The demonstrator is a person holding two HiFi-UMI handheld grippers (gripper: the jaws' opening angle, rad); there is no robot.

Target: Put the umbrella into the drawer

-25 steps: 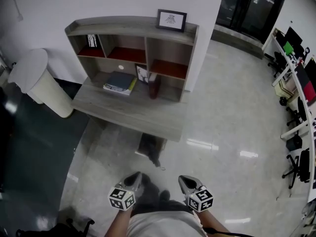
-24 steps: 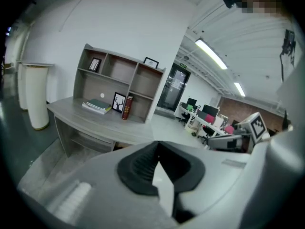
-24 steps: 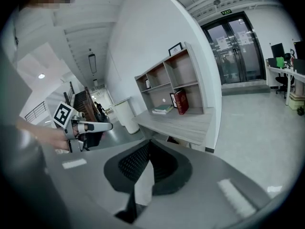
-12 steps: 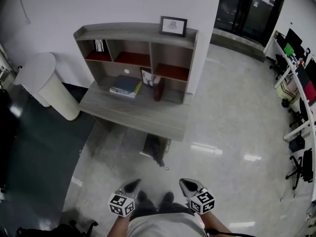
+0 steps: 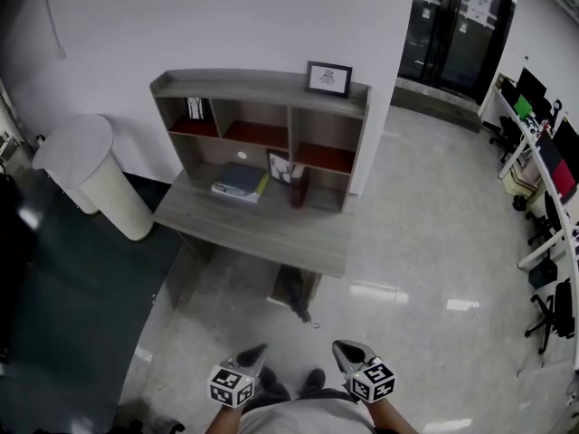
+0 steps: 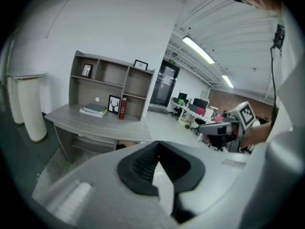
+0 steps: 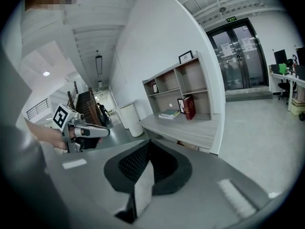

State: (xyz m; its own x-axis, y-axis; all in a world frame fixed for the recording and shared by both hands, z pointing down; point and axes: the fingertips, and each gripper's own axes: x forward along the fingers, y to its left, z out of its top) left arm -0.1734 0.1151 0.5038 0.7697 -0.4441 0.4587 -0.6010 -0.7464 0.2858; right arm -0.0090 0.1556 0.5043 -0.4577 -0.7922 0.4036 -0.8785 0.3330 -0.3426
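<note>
A dark folded umbrella [image 5: 291, 291] with a hooked handle lies on the floor under the front edge of the grey desk [image 5: 262, 229]. I cannot make out a drawer. My left gripper [image 5: 255, 351] and right gripper [image 5: 340, 347] hang side by side at the bottom of the head view, well short of the umbrella and above the person's shoes. Both are shut and hold nothing. The left gripper [image 6: 158, 145] points at the desk in the left gripper view, with the right gripper [image 6: 209, 127] off to its right. The right gripper [image 7: 148, 143] faces the desk too.
A shelf unit [image 5: 262, 89] stands on the desk with a picture frame [image 5: 328, 79] on top, a book stack [image 5: 240, 181] and a red book [image 5: 298, 188]. A white cylindrical bin [image 5: 99, 183] stands at left. Office chairs and desks [image 5: 543, 242] line the right; glass doors [image 5: 461, 25] are behind.
The desk and umbrella have slid lower and rightward in the head view and look slightly smaller. Both grippers have drifted toward the bottom edge and stayed shut.
</note>
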